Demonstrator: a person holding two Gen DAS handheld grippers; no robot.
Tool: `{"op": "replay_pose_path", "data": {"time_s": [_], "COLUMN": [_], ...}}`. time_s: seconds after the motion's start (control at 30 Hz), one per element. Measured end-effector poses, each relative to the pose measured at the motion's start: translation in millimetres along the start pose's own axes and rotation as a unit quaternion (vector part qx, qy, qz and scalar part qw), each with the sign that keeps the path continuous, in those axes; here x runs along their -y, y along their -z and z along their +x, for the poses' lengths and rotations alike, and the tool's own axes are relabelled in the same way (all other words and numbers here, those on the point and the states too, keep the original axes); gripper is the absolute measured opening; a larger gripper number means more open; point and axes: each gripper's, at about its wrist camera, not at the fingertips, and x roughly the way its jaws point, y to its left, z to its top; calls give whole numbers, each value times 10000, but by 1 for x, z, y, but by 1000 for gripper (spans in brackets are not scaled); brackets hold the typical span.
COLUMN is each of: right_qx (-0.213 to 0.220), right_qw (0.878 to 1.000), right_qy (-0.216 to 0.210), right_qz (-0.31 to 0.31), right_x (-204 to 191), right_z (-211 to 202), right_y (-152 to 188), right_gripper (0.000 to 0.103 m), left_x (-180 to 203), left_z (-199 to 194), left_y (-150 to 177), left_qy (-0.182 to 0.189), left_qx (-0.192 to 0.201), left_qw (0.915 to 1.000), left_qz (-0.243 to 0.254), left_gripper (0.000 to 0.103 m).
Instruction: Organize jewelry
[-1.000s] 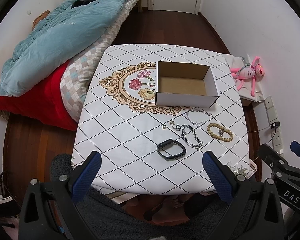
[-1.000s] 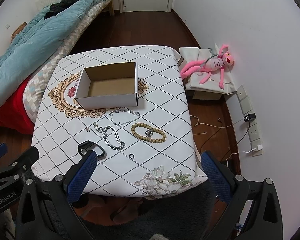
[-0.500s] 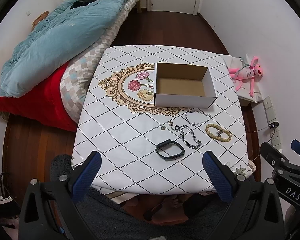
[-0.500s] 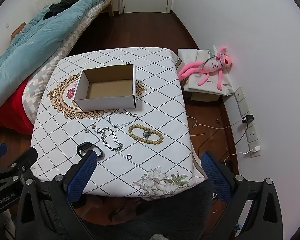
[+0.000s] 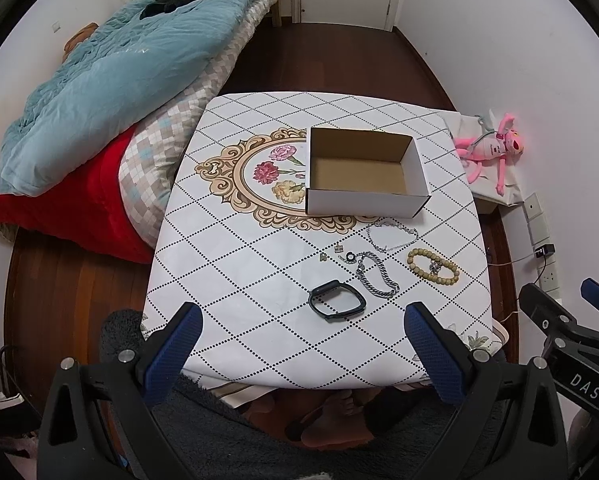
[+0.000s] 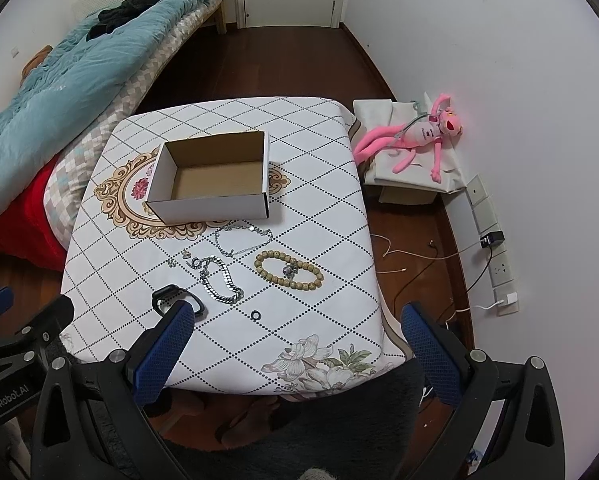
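Nothing has gone into the cardboard box (image 5: 365,172) yet; it sits bare on the worktop (image 5: 227,280). All the jewelry lies loose in front of it: a thin silver chain (image 5: 391,234) nearest the box, a beaded bracelet (image 5: 433,266), a heavy link chain (image 5: 375,274), a black band (image 5: 336,301), a small black ring (image 6: 255,314) and a few tiny pieces. The left gripper (image 5: 303,350) and right gripper (image 6: 295,354) hover above the near edge, fingers spread wide, holding nothing. By my reckoning, the whole sorting job remains.
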Motion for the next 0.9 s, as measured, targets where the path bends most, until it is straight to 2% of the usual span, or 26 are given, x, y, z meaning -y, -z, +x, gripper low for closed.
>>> {"op": "replay_pose_path", "data": {"time_s": [0.73, 0.9], "right_qx": [25, 100], "right_qw": [10000, 9998], "right_qy": [13, 31], "right_qz": [24, 165], "right_x": [2, 11], "right_z": [-2, -2], "right_y": [-3, -10], "right_gripper": [103, 103], "left_x": [4, 5], "left_z": [-2, 12], "left_y": [-1, -8], "left_qy": [29, -39], "left_qx": [-3, 27], "left_qw": [10000, 10000], "left_qz": [9, 40], "left_gripper": [103, 103]}}
